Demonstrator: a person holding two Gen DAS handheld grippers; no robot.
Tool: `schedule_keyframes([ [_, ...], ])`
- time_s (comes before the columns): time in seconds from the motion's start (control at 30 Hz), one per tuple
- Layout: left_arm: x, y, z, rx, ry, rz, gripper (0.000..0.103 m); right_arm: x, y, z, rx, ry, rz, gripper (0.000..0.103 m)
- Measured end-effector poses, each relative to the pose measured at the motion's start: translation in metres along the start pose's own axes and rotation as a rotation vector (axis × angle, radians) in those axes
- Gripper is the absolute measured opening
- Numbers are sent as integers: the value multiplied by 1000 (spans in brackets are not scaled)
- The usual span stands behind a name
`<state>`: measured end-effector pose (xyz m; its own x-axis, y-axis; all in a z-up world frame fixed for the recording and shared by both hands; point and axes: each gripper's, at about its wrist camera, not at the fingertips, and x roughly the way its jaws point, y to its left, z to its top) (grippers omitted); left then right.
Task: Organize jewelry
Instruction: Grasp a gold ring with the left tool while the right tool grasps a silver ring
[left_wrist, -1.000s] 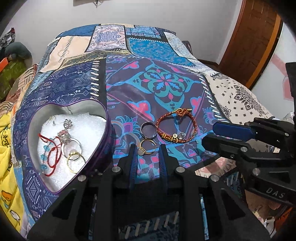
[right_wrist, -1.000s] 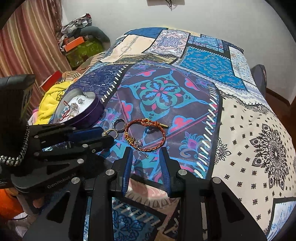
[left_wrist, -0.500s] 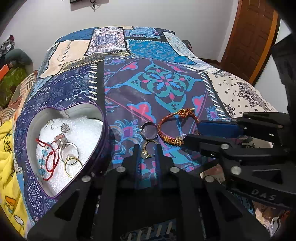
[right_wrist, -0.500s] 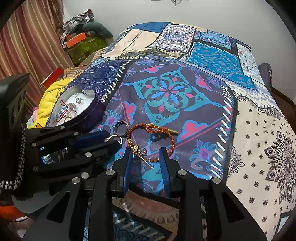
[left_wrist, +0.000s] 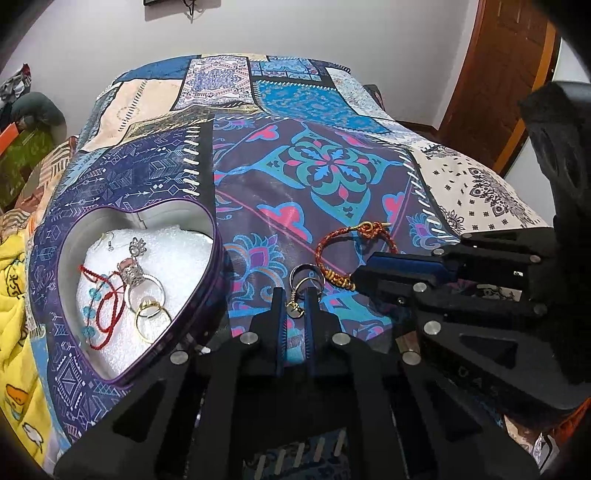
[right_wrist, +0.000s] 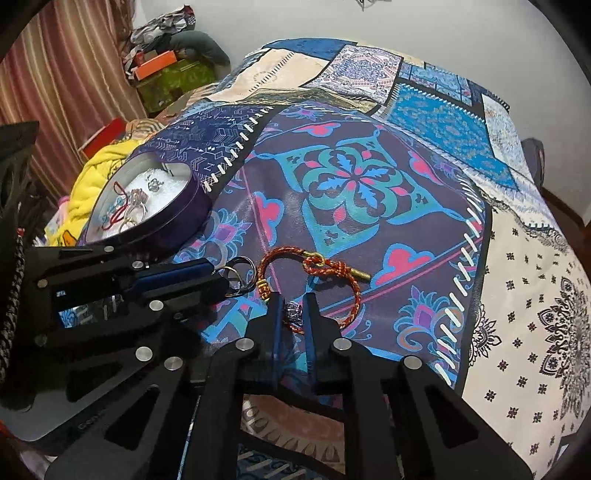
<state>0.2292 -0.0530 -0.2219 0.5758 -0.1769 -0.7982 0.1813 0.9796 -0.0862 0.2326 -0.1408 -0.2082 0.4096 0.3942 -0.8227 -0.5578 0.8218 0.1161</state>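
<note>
Left wrist view: left claw (left_wrist: 295, 308) low over the bedspread (left_wrist: 332, 177), jaws closing, a small gold ring with a charm (left_wrist: 295, 309) between the pads; whether the pads already press on it I cannot tell. A dark metal ring (left_wrist: 307, 274) lies just beyond the fingertips, touching or overlapping the gold ring's loop. To its right, the red-and-gold braided bracelet (left_wrist: 354, 240) on the bed, its near end hidden under the right claw (left_wrist: 360, 275), which enters from the right. Heart-shaped tin (left_wrist: 207, 295) at left on the bed, white padding inside, holding red cord bracelets (left_wrist: 107, 299), a silver ring (left_wrist: 146, 291), a gold ring (left_wrist: 149, 314) and small earrings.

Right wrist view: right claw (right_wrist: 293, 317) clamped on the bracelet's (right_wrist: 332, 269) near part, at a bluish bead (right_wrist: 294, 310). The remaining loop lies on the bedspread (right_wrist: 369, 184). Left claw (right_wrist: 218, 275) reaches in from the left, its tip at the two rings (right_wrist: 240, 271). Tin (right_wrist: 177, 218) behind it, near the bed's left edge.
</note>
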Motion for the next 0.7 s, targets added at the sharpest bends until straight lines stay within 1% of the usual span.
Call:
schedule_keyframes([
  [0.1,-6,-1,-3,5,-10,3,8,-6,-2,-1,12,-6,9,8],
  [0.33,-24,1,-6,-3,-31,2,8,-38,-3,-1,24,-61,0,8],
  [0.47,-43,5,-6,-16,-63,-1,8,-55,-3,1,31,-96,-19,8],
  [0.7,-75,14,-3,-33,-121,5,8,-75,2,5,38,-137,-27,8],
])
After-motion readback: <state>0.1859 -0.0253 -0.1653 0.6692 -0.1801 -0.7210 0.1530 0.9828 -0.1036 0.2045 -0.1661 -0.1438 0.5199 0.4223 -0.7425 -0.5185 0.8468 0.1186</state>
